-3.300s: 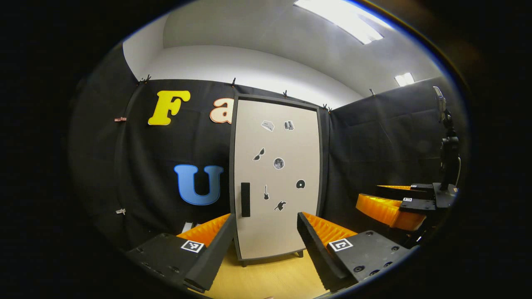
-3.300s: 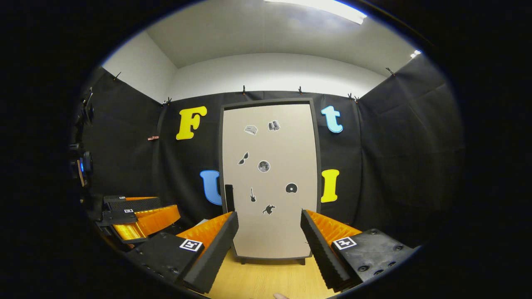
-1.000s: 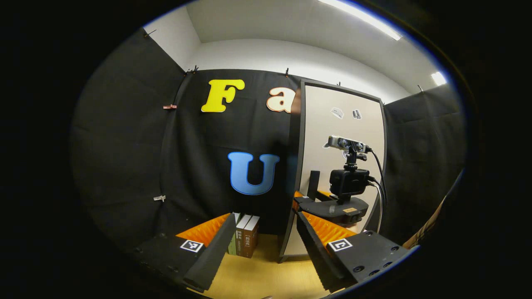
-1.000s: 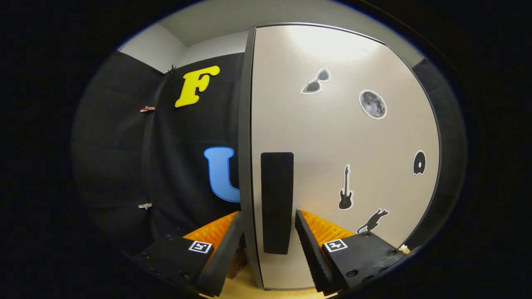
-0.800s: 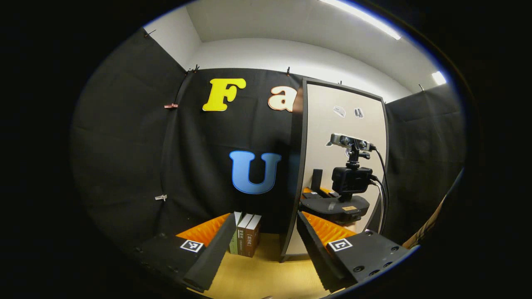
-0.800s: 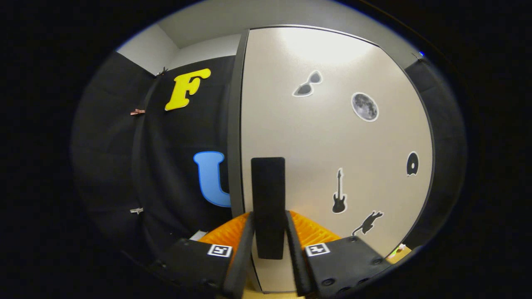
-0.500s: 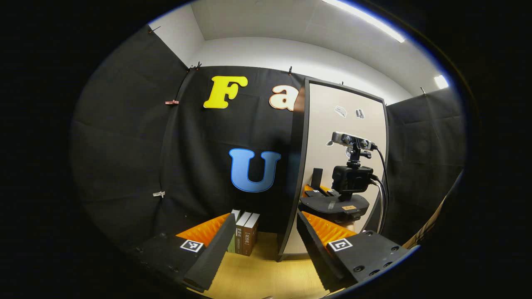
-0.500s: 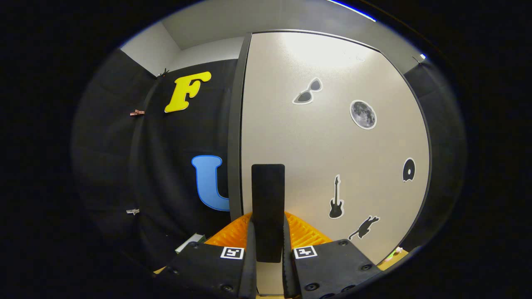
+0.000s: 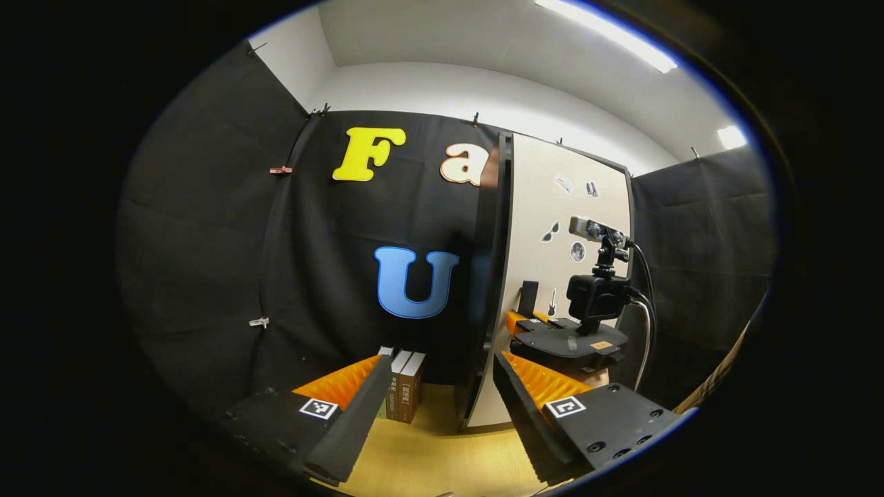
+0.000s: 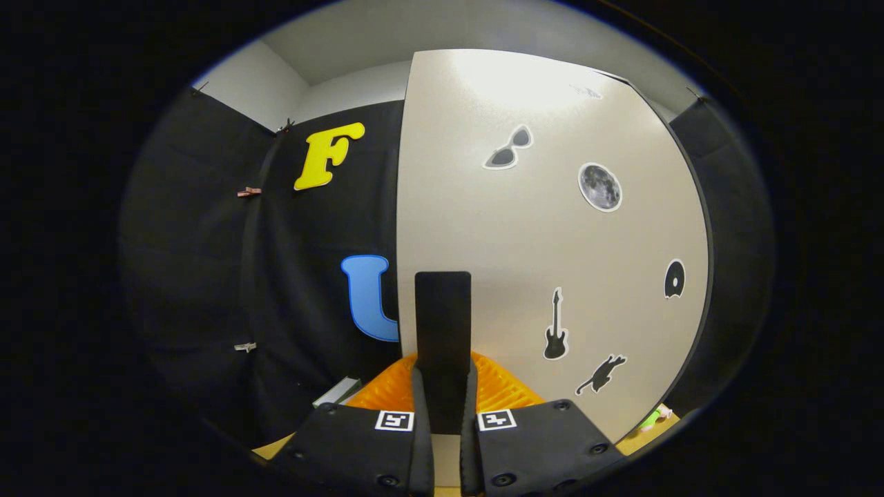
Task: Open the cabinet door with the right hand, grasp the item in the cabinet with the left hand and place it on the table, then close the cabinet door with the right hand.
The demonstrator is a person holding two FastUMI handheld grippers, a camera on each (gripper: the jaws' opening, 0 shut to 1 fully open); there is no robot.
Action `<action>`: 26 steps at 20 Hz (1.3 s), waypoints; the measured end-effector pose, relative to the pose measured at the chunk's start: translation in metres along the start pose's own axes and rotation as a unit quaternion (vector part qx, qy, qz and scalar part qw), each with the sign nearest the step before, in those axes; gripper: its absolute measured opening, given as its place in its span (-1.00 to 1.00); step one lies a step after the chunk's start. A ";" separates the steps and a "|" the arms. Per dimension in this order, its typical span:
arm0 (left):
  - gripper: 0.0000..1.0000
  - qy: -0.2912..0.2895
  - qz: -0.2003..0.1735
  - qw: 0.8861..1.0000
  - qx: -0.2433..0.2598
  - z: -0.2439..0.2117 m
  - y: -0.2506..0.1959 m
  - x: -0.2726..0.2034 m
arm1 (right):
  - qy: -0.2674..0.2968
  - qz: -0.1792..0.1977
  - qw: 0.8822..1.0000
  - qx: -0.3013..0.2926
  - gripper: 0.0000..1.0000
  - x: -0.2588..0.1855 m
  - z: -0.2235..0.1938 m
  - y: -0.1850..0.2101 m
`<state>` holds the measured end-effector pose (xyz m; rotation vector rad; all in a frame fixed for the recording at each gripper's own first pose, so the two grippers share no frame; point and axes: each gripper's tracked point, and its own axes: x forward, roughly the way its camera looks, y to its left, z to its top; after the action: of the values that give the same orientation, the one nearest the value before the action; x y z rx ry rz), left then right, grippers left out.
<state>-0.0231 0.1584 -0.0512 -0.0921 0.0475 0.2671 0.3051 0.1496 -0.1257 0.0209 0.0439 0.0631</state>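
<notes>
Right gripper (image 10: 445, 407): closed on the door handle (image 10: 443, 345), both fingers pressed against its sides; lower end of the handle hidden between the fingers.
Same gripper from the left gripper view (image 9: 545, 323): seen farther off at the handle (image 9: 529, 298), topped by a camera mount and cables that cover part of the door; holding hand barely visible beneath it.
Cabinet door (image 10: 552, 241): pale panel with dark stickers, swung partly ajar; dark edge (image 9: 492, 290) turned toward the left gripper view, far side cut off by the curve of the right gripper view.
Left gripper (image 9: 436, 407): open, fingers wide apart, holding nothing, raised above the front of the counter (image 9: 442, 462).
Books (image 9: 402, 385): three upright, spines outward, at the back of the counter in the dark opening left of the door edge; leftmost one partly hidden behind the left gripper's finger; spine text too small to make out.
Cabinet interior: dark, walls and shelves hard to tell from the cloth behind; unclear whether the books stand inside it or just beside it.
Small green thing (image 10: 651, 417): at the counter's right edge beyond the door, cut off and too small to identify.
Pale flat shape (image 10: 336, 391): low left in the right gripper view, partly behind the finger, not identifiable.
</notes>
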 end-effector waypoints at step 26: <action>0.86 0.010 -0.148 0.988 0.043 -0.010 -0.101 -0.048 | -0.004 0.018 1.000 -0.017 -0.63 -0.197 0.024 -0.102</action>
<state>-0.0425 0.0485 -0.0496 -0.0155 0.0649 -0.0328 0.1157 0.0348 -0.0952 -0.0123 0.0347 0.0999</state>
